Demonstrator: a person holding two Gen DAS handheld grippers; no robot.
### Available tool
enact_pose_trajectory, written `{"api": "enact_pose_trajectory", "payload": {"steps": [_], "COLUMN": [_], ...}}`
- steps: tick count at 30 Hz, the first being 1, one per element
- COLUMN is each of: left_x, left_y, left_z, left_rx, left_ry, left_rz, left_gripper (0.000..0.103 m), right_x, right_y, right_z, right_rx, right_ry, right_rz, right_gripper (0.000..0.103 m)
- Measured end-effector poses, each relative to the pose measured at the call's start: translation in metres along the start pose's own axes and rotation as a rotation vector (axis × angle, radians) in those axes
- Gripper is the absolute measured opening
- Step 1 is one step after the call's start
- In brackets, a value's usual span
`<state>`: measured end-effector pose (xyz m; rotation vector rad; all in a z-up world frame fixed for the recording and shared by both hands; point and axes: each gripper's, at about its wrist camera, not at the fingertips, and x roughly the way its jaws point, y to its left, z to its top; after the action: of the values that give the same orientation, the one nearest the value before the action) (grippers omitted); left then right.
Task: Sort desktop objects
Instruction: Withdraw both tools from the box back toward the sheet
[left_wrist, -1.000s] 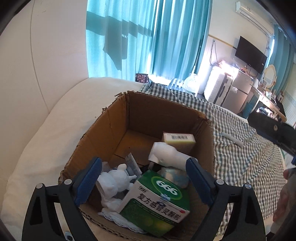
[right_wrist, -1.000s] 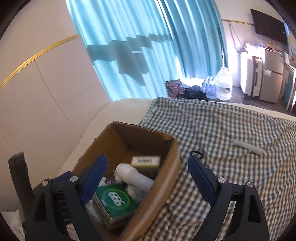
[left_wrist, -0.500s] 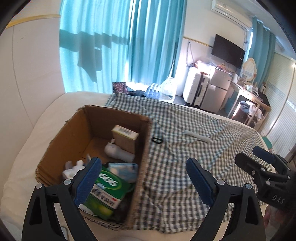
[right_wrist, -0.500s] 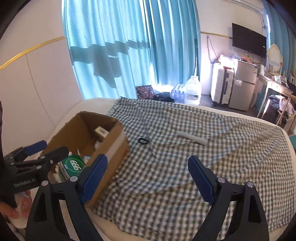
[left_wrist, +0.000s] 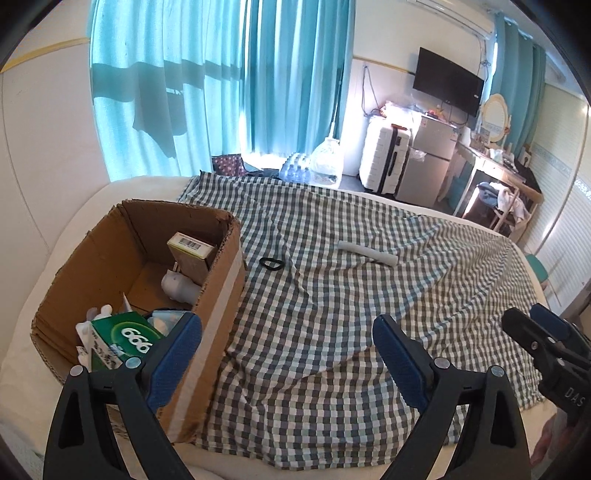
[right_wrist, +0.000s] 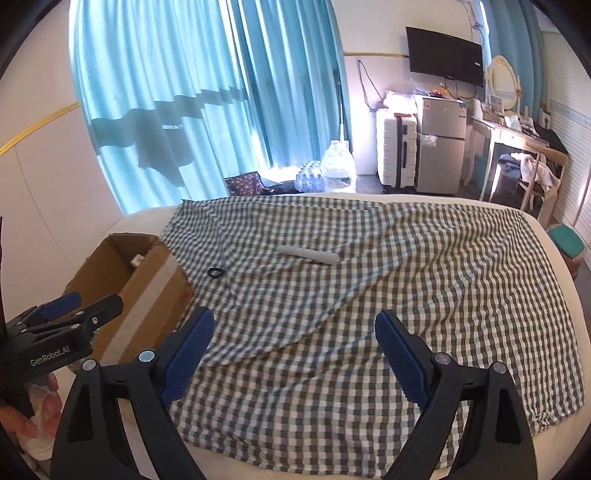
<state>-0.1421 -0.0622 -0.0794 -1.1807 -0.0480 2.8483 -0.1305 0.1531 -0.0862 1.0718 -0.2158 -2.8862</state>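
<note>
A cardboard box (left_wrist: 218, 306) stands at the left of the checked cloth (left_wrist: 351, 295); it also shows in the right wrist view (right_wrist: 155, 291). It holds a green "666" carton (left_wrist: 122, 339), a white bottle (left_wrist: 181, 290) and a tan carton (left_wrist: 192, 251). A black ring (left_wrist: 271, 263) and a white tube (left_wrist: 367, 253) lie on the cloth, also seen as the ring (right_wrist: 215, 273) and the tube (right_wrist: 308, 254) in the right wrist view. My left gripper (left_wrist: 288, 350) is open and empty near the box's right wall. My right gripper (right_wrist: 293, 347) is open and empty above the cloth's front.
The cloth covers a white bed (right_wrist: 546, 236). Teal curtains (left_wrist: 221, 85), a white suitcase (left_wrist: 384, 158), a small fridge (left_wrist: 428, 162), water bottles (left_wrist: 325, 162) and a desk (left_wrist: 498, 192) stand beyond the far edge.
Both grippers have drawn back and swung right, away from the box. The box now sits at the left of each view and the ring and tube have come into fuller view.
</note>
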Motion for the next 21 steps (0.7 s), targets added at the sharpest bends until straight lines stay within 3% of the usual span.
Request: {"api": "enact_pose_trajectory", "payload": {"steps": [8,21], "left_x": [0.056,0.166], "left_y": [-0.024,-0.044], "left_z": [0.000,0.014], "left_rx": [0.017,-0.041], "left_ry": [0.037,0.102], "left_rz": [0.028,0.100], "left_gripper": [0.096,0.096], "right_x": [0.041,0.151], "right_y": [-0.034,-0.058], "right_z": [0.001,0.026], "right_rx": [0.021,-0.066], "right_ry": [0.038,0.123], "right_rz": [0.000,-0.012], "right_gripper": [0.089,0.089]}}
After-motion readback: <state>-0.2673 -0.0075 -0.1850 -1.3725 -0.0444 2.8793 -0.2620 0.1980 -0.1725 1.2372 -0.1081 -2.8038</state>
